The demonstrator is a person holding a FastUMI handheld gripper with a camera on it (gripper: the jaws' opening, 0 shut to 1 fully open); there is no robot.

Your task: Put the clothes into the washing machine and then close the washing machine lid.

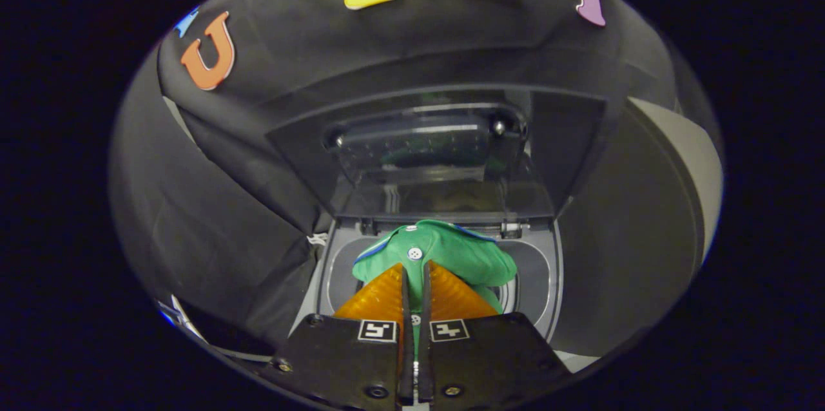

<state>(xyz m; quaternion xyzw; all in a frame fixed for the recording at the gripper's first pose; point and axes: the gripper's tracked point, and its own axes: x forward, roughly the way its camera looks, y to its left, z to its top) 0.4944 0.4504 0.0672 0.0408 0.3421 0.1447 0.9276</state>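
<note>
A green garment point(451, 253) with a white button and blue trim hangs from my gripper point(413, 266), whose orange fingers point(377, 295) are shut on its cloth. The garment hangs over the round opening of the grey washing machine point(535, 269), just below the fingertips. The machine's dark see-through lid point(438, 147) stands raised upright beyond the garment, hinged at the back of the opening. The drum under the cloth is mostly hidden.
Black cloth of the booth wall point(213, 205) drapes close to the machine's left side and behind the lid. A pale grey panel point(683, 160) stands to the right of the machine.
</note>
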